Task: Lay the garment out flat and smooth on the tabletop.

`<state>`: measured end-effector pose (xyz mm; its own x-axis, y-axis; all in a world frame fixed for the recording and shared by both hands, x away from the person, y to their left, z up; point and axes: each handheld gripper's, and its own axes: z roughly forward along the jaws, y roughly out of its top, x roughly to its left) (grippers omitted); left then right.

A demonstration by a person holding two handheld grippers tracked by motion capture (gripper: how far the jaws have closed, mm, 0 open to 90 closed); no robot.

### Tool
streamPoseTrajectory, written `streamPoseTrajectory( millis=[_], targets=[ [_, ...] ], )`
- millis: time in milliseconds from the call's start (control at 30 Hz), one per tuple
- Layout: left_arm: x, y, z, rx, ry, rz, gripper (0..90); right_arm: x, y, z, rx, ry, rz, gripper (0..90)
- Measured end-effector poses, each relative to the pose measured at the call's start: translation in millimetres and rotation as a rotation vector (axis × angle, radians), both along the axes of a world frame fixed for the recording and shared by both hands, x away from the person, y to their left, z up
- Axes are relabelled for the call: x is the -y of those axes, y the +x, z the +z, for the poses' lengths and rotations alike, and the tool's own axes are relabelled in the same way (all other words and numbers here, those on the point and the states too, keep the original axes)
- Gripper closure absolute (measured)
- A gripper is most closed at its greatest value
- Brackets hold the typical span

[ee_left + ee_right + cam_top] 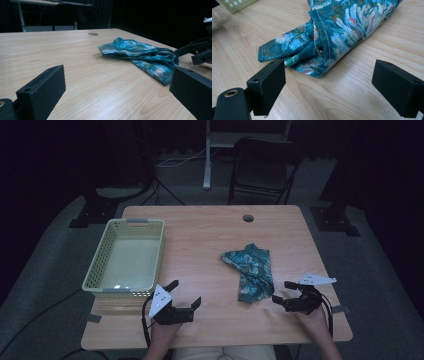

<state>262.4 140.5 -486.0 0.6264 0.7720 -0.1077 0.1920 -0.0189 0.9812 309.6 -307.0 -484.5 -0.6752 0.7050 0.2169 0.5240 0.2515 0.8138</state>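
Sitting at about nine o'clock on the table [210, 227], a pale green basket [126, 257] stands clear of the work, and bare wood separates both tongs from the folded teal cloth [251, 270]. Seams and a folded corner show in the right gripper view. The cloth lies right of centre, at two o'clock from the spread left tongs [186, 294] and just at eleven o'clock from the spread right tongs [283, 291], untouched.
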Motion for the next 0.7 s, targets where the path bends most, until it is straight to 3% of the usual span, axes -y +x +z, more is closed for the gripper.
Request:
streamPoseTrajectory(
  millis=[200,433,633,700],
  targets=[
    [2.3,-1.8,0.1,0.015,0.018,-0.014,1.1,-0.7,0.4,-0.2,-0.012,0.005,0.043,11.2],
    [2.0,-2.0,0.2,0.016,0.019,-0.024,1.1,-4.9,-3.0,-0.5,-0.015,-0.054,0.049,11.3],
    [2.5,-2.3,0.2,0.017,0.019,-0.034,1.1,-6.7,-10.5,0.0,-0.021,-0.067,0.078,11.3],
    [2.8,-2.2,0.2,0.016,0.019,-0.037,1.1,-8.3,-13.4,1.0,-0.022,-0.051,0.097,11.3]
  ],
)
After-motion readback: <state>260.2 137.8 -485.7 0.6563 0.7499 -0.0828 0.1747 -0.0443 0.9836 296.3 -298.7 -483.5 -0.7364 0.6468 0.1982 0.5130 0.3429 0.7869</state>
